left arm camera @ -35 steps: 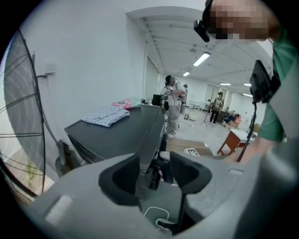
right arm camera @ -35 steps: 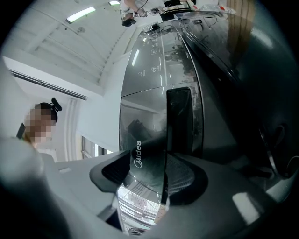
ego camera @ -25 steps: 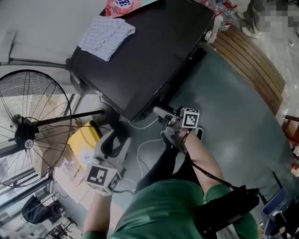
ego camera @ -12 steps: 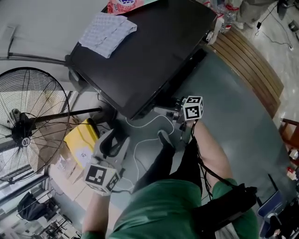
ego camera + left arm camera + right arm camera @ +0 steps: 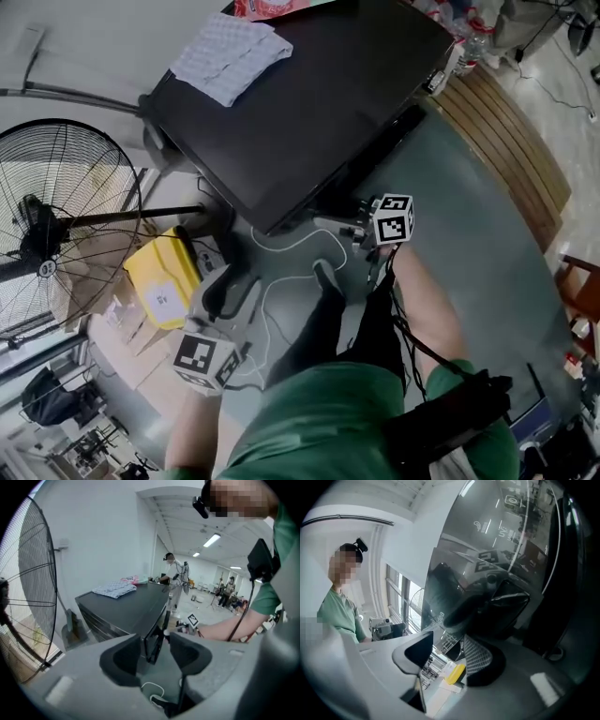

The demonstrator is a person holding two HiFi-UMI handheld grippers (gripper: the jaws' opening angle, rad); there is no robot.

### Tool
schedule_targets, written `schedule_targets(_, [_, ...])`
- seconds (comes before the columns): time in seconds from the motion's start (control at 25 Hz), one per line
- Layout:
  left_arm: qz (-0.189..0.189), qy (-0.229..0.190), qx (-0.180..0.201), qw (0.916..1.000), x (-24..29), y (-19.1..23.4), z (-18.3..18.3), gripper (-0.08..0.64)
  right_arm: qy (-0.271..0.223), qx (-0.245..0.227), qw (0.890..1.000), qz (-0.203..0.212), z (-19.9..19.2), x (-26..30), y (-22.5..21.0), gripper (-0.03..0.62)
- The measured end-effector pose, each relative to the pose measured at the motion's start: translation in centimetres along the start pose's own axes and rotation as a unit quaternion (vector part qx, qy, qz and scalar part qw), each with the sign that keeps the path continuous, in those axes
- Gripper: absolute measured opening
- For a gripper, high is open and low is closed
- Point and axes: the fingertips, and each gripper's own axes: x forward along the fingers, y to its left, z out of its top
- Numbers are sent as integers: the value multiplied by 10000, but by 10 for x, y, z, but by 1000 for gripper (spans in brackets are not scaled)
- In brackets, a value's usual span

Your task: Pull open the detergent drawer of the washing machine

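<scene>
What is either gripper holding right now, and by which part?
Nothing. The left gripper and the right gripper are both open and empty.

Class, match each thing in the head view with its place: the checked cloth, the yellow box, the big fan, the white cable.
1 white checked cloth
2 yellow box
3 big black wire-cage fan
4 thin white cable

A at the picture's left edge
B looped on the grey floor
C on top of the black washing machine
D standing beside the fan

Pairs: 1-C, 2-D, 3-A, 4-B
</scene>
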Motion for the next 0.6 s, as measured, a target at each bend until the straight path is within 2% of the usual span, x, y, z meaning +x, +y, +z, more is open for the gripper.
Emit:
schedule_targets(0.16, [8,142,-44,9999,5,-4,-8,192,-23,-83,9999,59,-6,-5,4,199])
schedule_targets(0.32, [6,177,-103,9998,9,-3,-15,190,3,-277,9991,-322,-5,1,-2,201])
schedule_targets(0.4, [-26,175,-136,9998,11,-7,-16,190,16,-216,9990,-379,-9,3,-4,204])
schedule_targets(0.52, [-99,129,-92,9998,12,-15,-13,190,-118,73,9998,-162,-13,7,-2,210])
schedule_targets(0.6, [-114,116,-88,9998,11,-16,-12,190,-513,343,9981,60,-6,11,3,230])
